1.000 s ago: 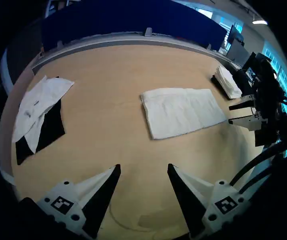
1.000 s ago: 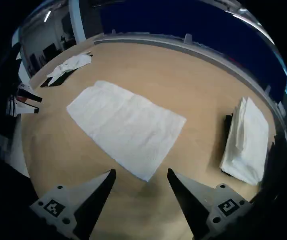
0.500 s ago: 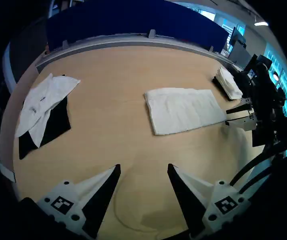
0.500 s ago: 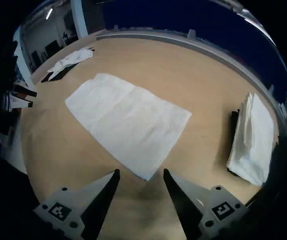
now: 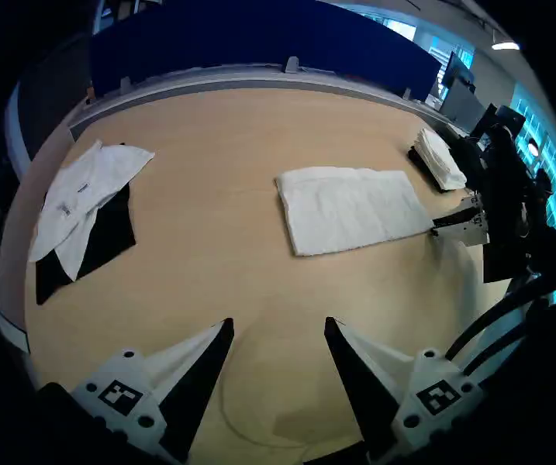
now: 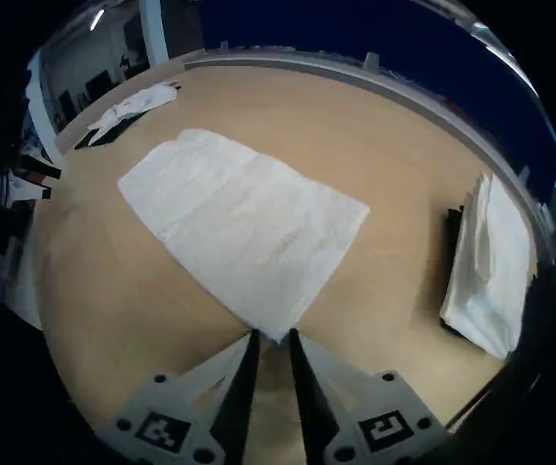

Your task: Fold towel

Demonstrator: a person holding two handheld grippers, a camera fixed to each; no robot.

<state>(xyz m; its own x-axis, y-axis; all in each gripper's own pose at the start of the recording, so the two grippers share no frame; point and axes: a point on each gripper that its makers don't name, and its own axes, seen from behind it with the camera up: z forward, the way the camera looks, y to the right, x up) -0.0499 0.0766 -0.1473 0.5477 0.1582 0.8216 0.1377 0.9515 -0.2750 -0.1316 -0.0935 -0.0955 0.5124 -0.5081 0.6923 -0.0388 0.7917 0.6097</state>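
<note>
While held low at the near corner of the towel [image 6: 239,225], shows the right gripper [image 6: 272,337] with jaws drawn in to a narrow slit, that corner lying just between the tips. Cannot tell whether clamped on the fabric or merely beside it. Lies flat and spread out, white, in the middle of the pale wooden worktop [image 6: 371,139], long side slanting away to the left in the right gripper view. Off to the right, well apart from it, a stack of folded white cloths [image 6: 487,263] on something dark. Far back at the left, a loose white garment [image 6: 134,108] draped over a black cloth [image 5: 99,248].

In the left gripper view, left gripper [image 5: 278,349] up above bare worktop, jaws wide apart, gripping nothing, well short of the towel. At the towel's far right corner, the right gripper again, seen from the side. Along the back edge, a grey rail [image 5: 239,77] and behind it a blue partition [image 5: 262,39].
</note>
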